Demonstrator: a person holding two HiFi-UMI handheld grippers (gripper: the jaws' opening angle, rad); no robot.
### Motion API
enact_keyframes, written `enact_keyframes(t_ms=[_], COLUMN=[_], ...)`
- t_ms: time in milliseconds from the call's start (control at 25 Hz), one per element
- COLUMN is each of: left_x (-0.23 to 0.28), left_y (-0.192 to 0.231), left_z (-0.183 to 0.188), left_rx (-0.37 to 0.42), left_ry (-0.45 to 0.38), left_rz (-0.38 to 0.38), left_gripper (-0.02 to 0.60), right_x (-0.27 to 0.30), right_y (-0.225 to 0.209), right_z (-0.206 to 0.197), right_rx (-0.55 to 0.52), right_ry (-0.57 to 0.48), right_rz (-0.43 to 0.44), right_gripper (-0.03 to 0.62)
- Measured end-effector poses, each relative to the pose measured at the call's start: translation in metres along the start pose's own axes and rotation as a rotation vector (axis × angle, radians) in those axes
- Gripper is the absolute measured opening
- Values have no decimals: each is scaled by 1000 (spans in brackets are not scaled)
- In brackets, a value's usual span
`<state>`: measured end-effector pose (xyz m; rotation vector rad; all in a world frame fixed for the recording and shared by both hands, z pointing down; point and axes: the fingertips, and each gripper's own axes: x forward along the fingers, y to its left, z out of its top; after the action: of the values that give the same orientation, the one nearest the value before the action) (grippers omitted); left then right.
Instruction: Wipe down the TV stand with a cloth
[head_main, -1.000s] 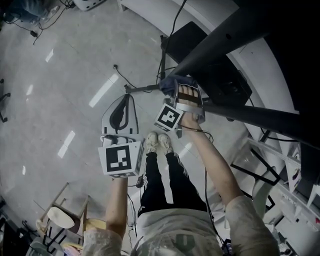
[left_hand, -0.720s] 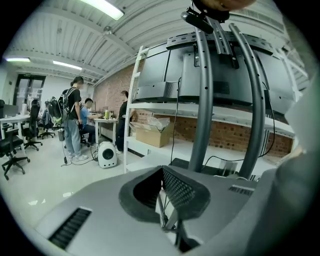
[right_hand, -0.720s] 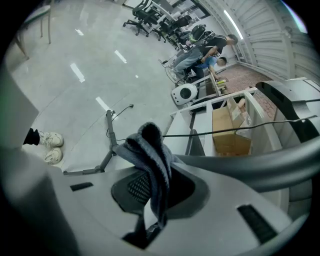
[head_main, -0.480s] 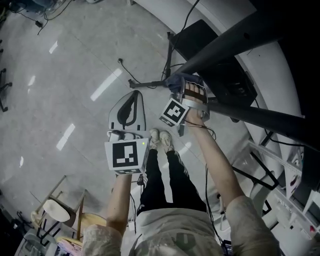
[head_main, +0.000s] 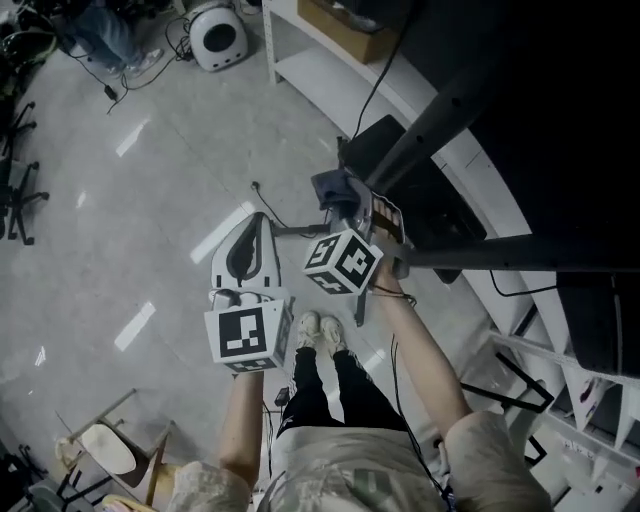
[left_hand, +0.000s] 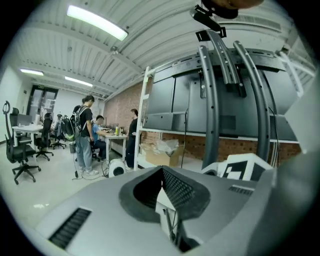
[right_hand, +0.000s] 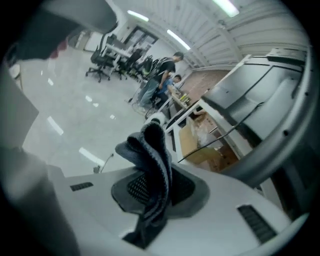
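Note:
The TV stand's black bars (head_main: 430, 130) cross the head view's right side; its grey curved posts (left_hand: 210, 100) rise ahead in the left gripper view. My right gripper (head_main: 348, 200) is shut on a dark blue-grey cloth (head_main: 332, 186), which sits by the foot of the slanted bar. In the right gripper view the cloth (right_hand: 150, 160) stands bunched between the jaws of the right gripper (right_hand: 152, 187). My left gripper (head_main: 258, 222) hangs over the floor, left of the stand, touching nothing. In its own view the left gripper (left_hand: 162, 175) is shut and holds nothing.
A white shelf rack (head_main: 300, 70) with a cardboard box (head_main: 345, 20) runs along the top. A round white device (head_main: 220, 35), cables and an office chair (head_main: 20, 190) are on the floor. A stool (head_main: 110, 440) stands lower left. People (left_hand: 85, 135) are at far desks.
The right gripper has turned and shifted a little left with the cloth, now by the slanted bar's foot. The head view has tilted up, showing the shelf rack. The left gripper stays about where it was.

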<state>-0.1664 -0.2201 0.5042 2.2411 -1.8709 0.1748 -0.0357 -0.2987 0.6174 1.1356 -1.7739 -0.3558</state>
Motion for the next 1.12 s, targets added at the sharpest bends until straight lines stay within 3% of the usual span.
enact_keyframes(t_ms=[240, 480, 760, 920, 1120], left_x=[-53, -109, -160, -171, -173], left_y=[-12, -35, -71, -94, -108], left_z=[125, 225, 265, 269, 267], left_rx=[12, 68, 109, 125, 124], left_ry=[-153, -316, -415, -443, -450], left_rz=[48, 43, 2, -47, -70], left_gripper=[15, 15, 15, 15, 15], right_x=[-131, -259, -357, -375, -380], right_y=[-98, -174, -200, -204, -205], right_z=[91, 150, 145, 124, 110], right_rx=[342, 523, 744, 808, 791], right_ry=[-298, -580, -783, -799, -784], right_rz=[-41, -112, -99, -88, -116], right_gripper=[57, 57, 57, 57, 57])
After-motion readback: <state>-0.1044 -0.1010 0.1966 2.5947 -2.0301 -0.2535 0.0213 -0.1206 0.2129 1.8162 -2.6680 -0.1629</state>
